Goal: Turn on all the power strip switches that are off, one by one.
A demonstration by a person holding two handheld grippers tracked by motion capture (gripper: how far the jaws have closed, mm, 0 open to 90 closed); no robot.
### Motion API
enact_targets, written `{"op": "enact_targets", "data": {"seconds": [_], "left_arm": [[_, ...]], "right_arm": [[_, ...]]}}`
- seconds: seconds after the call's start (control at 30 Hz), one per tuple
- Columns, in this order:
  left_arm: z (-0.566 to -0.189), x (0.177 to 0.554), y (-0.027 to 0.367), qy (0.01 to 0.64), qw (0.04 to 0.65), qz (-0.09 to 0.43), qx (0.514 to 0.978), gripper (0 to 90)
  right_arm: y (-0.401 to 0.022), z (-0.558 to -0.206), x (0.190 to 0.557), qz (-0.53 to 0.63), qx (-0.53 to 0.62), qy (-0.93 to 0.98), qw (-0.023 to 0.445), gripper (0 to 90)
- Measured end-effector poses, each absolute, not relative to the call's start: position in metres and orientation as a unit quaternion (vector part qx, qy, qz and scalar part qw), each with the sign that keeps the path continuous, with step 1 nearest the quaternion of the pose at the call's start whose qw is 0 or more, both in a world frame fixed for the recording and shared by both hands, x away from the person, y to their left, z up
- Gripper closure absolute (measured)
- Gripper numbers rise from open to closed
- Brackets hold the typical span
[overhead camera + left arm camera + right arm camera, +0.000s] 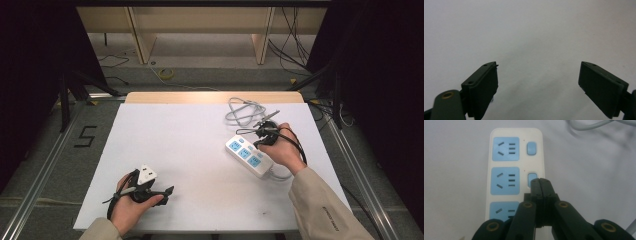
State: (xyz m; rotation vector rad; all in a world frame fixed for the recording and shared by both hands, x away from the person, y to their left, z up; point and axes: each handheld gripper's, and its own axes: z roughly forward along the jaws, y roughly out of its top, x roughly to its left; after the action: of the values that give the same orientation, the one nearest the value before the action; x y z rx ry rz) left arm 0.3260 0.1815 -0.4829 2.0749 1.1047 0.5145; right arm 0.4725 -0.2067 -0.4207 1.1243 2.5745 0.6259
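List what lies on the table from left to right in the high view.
left gripper → power strip → right gripper. The coiled grey cable overlaps the strip's span, so it is left out.

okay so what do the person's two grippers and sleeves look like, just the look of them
Both grippers are black. The left gripper carries a white three-cornered plate on top, and its fingers are flat, dark rectangular pads with small screw holes. The right gripper has black linkage arms with brass-coloured pivot rings. Thin black cables loop around each hand. The sleeves are beige, with a small dark line of lettering on the right one.
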Motion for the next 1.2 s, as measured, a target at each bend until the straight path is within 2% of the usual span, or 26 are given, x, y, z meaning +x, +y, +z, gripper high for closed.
{"op": "enact_targets", "data": {"seconds": [1.2], "left_arm": [[-0.483, 0.326, 0.182, 0.428, 0.361, 0.199, 0.804, 15.7]], "right_arm": [[-0.192, -0.418, 0.487, 0.211, 0.384, 0.889, 0.135, 90.0]]}}
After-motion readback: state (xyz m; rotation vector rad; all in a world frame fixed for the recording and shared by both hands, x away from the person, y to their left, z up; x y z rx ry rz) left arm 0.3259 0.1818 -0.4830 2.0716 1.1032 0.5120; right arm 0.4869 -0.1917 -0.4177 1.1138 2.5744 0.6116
